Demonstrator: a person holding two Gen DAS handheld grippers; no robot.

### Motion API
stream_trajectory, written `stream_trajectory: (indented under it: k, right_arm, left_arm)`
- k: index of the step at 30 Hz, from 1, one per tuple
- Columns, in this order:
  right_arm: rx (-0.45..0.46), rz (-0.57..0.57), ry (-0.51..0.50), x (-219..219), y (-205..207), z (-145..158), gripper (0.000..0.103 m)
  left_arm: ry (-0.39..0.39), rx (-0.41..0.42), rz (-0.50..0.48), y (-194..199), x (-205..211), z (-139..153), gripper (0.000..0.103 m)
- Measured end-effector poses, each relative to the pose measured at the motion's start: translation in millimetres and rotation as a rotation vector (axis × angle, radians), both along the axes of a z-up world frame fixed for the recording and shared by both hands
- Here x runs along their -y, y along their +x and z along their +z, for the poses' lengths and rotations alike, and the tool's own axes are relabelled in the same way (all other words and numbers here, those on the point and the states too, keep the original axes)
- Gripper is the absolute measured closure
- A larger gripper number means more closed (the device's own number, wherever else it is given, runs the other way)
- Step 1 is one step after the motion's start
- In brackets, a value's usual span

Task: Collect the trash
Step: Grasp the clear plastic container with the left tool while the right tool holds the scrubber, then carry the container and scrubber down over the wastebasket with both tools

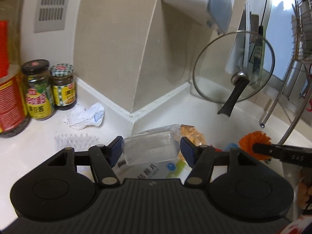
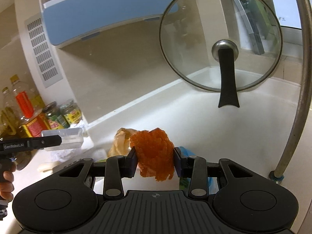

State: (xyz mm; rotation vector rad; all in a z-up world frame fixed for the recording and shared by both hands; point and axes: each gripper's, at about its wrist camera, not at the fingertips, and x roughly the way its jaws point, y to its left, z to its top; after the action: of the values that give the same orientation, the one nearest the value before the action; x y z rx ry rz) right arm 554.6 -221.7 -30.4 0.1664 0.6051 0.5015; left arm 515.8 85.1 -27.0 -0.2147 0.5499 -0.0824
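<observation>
My left gripper (image 1: 151, 149) is shut on a clear plastic box (image 1: 150, 146), held above the white counter (image 1: 29, 156); the box also shows in the right wrist view (image 2: 64, 139). My right gripper (image 2: 155, 159) is shut on an orange mesh wad (image 2: 154, 154), which also shows in the left wrist view (image 1: 255, 144). A crumpled white paper (image 1: 84, 116) lies by the jars. A clear bubbled plastic piece (image 1: 75, 141) lies on the counter. A tan crumpled bag (image 1: 192, 134) (image 2: 120, 140) and a printed wrapper (image 1: 156, 171) lie below the grippers.
Two sauce jars (image 1: 50, 87) and an oil bottle (image 1: 9, 78) stand at the left. A glass pot lid (image 1: 234, 66) (image 2: 220, 37) leans against the back wall. A metal rack leg (image 2: 296, 97) stands at the right. A blue-and-white appliance (image 2: 107, 9) hangs above.
</observation>
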Motion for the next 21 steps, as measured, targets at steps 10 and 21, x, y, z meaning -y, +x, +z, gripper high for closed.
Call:
stream_trajectory:
  k: [10,21]
  right_arm:
    - [-0.019,0.127,0.026,7.5,-34.3,2.9,0.064]
    - [-0.04,0.267,0.059,3.5,-97.3,10.3,0.064]
  left_arm:
    - [-0.028,0.016,0.104,-84.8,25.4,16.7,0.042]
    - [-0.055,-0.009,0.175,-177.8,45.0,23.0,0.042]
